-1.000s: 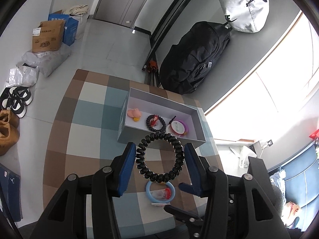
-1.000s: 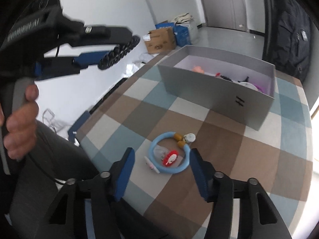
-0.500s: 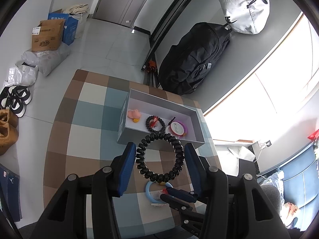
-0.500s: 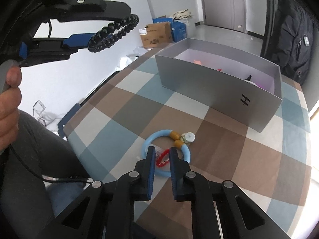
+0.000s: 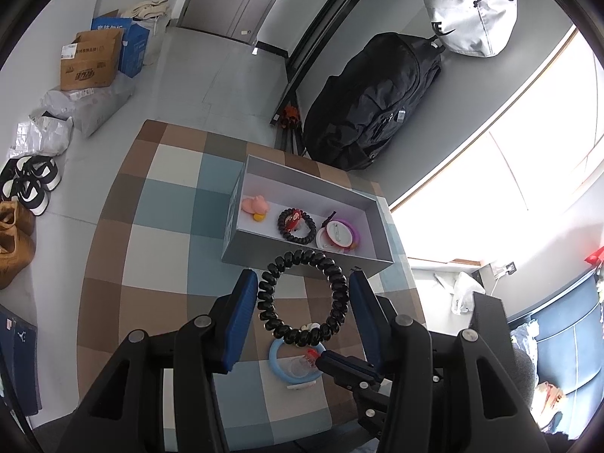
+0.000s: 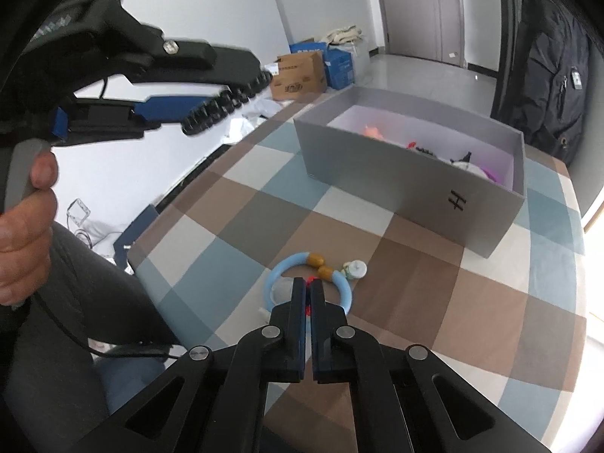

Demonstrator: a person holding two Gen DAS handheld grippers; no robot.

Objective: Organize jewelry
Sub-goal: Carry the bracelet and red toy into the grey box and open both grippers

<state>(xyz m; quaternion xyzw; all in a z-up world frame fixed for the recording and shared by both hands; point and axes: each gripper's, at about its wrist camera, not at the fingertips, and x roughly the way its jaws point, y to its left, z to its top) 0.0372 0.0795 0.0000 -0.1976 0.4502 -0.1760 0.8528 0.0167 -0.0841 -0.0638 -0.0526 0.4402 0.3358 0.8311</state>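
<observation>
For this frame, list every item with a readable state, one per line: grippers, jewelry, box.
left gripper: holds the black coil bracelet above the table.
right gripper: shut on the small red piece inside the blue ring.
blue ring: flat on the checkered cloth.
grey box: open, no lid, jewelry inside.
</observation>
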